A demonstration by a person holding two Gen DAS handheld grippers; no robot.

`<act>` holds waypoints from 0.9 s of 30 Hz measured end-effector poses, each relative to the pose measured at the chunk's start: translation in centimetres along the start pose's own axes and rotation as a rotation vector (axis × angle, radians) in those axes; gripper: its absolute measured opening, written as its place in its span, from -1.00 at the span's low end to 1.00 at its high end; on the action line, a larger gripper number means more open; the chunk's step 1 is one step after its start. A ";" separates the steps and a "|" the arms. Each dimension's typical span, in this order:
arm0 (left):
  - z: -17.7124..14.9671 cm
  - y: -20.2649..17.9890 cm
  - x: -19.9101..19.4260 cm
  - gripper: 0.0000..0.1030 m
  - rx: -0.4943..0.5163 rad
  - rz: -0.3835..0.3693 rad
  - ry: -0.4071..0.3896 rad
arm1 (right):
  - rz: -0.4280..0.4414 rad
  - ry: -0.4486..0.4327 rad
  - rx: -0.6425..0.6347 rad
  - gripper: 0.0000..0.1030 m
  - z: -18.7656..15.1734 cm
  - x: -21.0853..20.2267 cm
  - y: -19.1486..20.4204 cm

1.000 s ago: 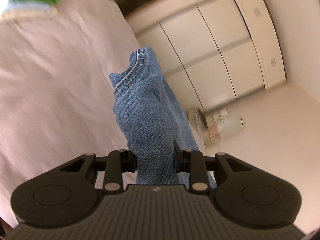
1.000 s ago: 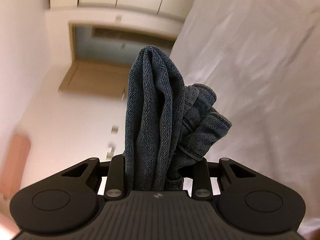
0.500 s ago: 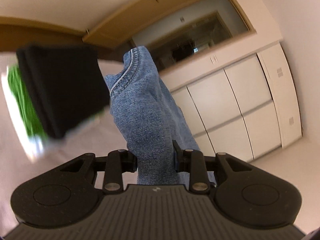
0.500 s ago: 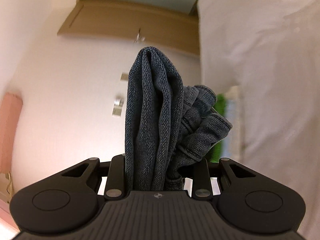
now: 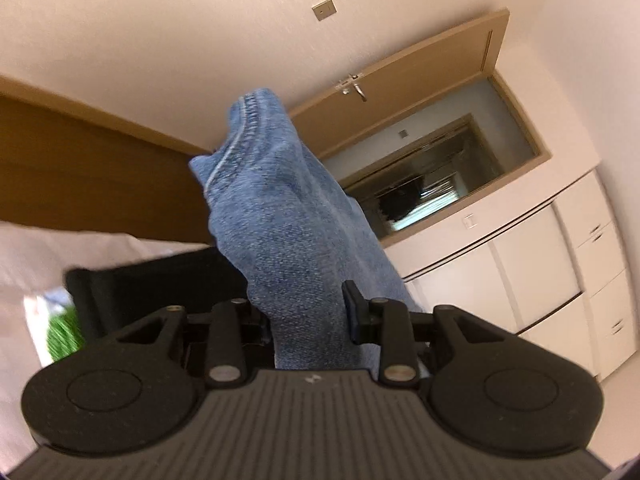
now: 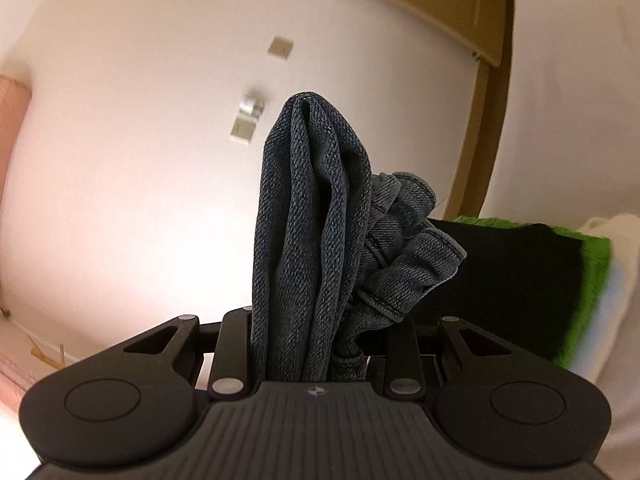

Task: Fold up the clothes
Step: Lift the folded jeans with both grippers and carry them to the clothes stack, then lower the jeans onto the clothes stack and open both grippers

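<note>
Denim jeans (image 5: 288, 232), heavy and floppy, were bunched between the left gripper (image 5: 308, 316), whose jaws were opening, and clamped in the right gripper (image 6: 316, 340).

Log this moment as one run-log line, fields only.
task: fold clothes | left gripper: opening, jeans between jaws | right gripper: shut on jeans | stack of clothes: ahead

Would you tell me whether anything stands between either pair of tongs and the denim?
Nothing visible does: the blue denim jeans sit between the left tongs, whose jaws are opening, and bunched in the right tongs.
</note>
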State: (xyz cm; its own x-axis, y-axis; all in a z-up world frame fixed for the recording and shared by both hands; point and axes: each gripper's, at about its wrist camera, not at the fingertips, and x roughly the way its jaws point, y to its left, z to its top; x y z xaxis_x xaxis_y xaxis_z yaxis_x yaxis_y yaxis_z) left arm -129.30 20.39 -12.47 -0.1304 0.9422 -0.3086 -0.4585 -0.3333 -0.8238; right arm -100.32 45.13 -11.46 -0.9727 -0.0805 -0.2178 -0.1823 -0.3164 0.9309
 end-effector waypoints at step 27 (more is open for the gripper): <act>-1.6 -6.6 -0.2 -0.29 0.534 0.377 0.096 | -0.686 -0.233 -0.608 0.17 -8.2 -4.0 6.4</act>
State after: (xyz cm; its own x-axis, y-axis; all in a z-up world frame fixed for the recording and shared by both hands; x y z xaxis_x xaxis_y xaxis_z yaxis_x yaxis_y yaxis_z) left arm -124.88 22.34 -7.75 -0.2998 0.7487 -0.5913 -0.7727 -0.5540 -0.3098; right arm -96.45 35.72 -7.03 -0.6972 0.4758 -0.5361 -0.6829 -0.6684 0.2948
